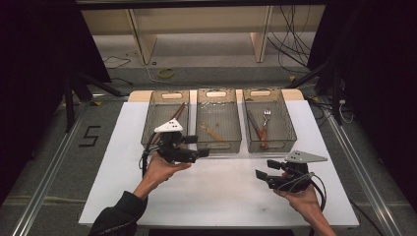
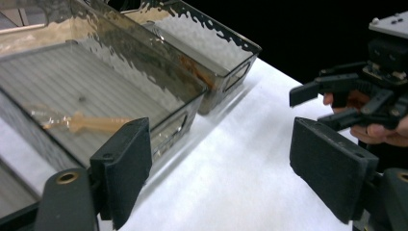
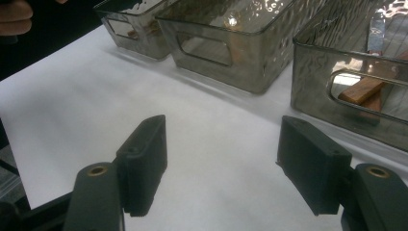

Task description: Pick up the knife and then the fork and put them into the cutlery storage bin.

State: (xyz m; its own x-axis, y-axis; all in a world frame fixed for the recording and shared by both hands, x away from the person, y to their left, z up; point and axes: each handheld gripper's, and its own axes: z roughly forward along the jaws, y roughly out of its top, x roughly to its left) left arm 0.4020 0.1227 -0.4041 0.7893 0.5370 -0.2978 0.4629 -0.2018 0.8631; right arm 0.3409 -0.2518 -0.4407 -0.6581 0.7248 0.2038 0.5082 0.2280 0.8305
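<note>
Both your left gripper (image 1: 199, 146) and right gripper (image 1: 261, 176) gape empty; you're between picks, so reach toward the middle bin (image 1: 219, 142) at twelve o'clock

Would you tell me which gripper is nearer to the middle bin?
The left. The left gripper hovers just before the middle bin at its near-left corner; the right gripper sits farther back, toward the right.

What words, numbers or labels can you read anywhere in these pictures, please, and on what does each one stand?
"5": a single dark digit marked on the grey floor, left of the white table in the high view.
Nothing else is readable: the three clear bins and both grippers carry no legible text.
</note>
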